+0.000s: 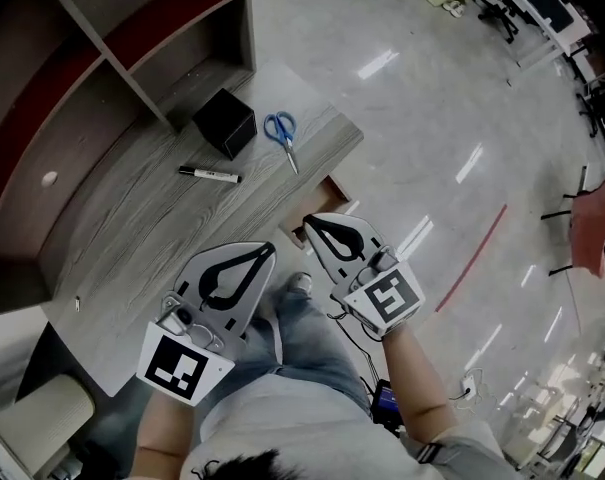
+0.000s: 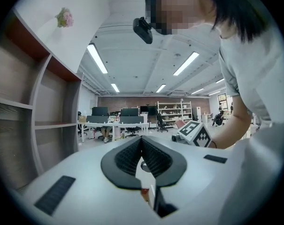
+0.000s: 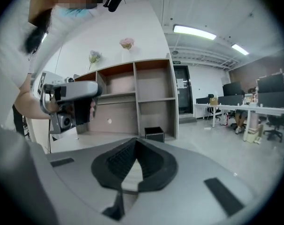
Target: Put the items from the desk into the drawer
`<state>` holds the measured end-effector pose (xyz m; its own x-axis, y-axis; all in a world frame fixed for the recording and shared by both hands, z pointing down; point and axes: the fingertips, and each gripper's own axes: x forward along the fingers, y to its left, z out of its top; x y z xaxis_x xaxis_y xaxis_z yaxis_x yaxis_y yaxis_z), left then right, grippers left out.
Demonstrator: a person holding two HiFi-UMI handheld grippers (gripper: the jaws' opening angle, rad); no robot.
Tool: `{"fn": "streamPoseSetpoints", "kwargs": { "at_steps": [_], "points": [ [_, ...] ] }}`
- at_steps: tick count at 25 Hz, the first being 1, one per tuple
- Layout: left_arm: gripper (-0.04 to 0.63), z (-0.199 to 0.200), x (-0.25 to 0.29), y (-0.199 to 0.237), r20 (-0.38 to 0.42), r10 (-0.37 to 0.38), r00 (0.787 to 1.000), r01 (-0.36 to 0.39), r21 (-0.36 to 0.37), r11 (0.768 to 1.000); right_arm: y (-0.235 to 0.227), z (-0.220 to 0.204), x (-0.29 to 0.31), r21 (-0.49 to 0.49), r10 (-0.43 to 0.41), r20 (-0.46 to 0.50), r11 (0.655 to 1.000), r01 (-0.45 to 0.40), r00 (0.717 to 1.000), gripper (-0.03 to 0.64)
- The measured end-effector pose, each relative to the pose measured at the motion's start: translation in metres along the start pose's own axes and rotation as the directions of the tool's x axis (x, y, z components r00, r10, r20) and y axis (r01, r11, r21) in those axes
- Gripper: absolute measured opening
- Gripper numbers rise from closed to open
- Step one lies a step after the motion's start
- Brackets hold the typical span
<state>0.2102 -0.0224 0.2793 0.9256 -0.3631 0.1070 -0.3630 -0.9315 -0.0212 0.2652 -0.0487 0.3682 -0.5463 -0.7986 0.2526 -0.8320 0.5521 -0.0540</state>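
On the grey wooden desk [image 1: 132, 228] lie a black marker [image 1: 209, 175] and blue-handled scissors [image 1: 281, 133], with a black box [image 1: 225, 121] standing between them at the back. The box [image 3: 154, 134] also shows in the right gripper view, by the shelf. A drawer [image 1: 332, 184] stands partly open under the desk's right front edge. My left gripper [image 1: 271, 250] [image 2: 142, 138] and right gripper [image 1: 306, 221] [image 3: 134, 140] hover side by side at that edge, above the person's lap. Both are shut with nothing in them.
A wooden shelf unit [image 1: 102, 38] with open compartments rises along the desk's far side. The person's jeans-clad leg [image 1: 302, 318] is under the grippers. A pale chair [image 1: 32, 418] sits at lower left. Polished floor with office furniture spreads to the right.
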Motion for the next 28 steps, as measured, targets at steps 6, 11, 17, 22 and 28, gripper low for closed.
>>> {"fn": "streamPoseSetpoints", "kwargs": {
  "at_steps": [6,11,17,22,28],
  "points": [
    [0.008,0.015,-0.022,-0.009,0.031,-0.059,0.998,0.058,0.025,0.998,0.037,0.051,-0.02,-0.007,-0.047,0.098,0.999,0.048,0.994,0.009],
    [0.009,0.019,-0.041,-0.014,0.047,-0.102,0.994,0.1,0.037,0.994,0.073,0.093,-0.032,-0.034,-0.055,0.203,0.997,0.063,0.978,0.009],
    [0.008,0.023,-0.067,-0.019,0.062,-0.146,0.987,0.142,0.057,0.988,0.116,0.11,-0.044,-0.025,-0.09,0.224,0.995,0.098,0.97,0.009],
    [0.008,0.025,-0.09,-0.021,0.074,-0.164,0.984,0.158,0.072,0.985,0.144,0.115,-0.045,-0.039,-0.101,0.234,0.993,0.113,0.967,0.009],
    [0.009,0.025,-0.114,-0.021,0.087,-0.174,0.981,0.167,0.084,0.982,0.173,0.119,-0.038,-0.063,-0.096,0.237,0.991,0.114,0.967,0.008]
  ]
}}
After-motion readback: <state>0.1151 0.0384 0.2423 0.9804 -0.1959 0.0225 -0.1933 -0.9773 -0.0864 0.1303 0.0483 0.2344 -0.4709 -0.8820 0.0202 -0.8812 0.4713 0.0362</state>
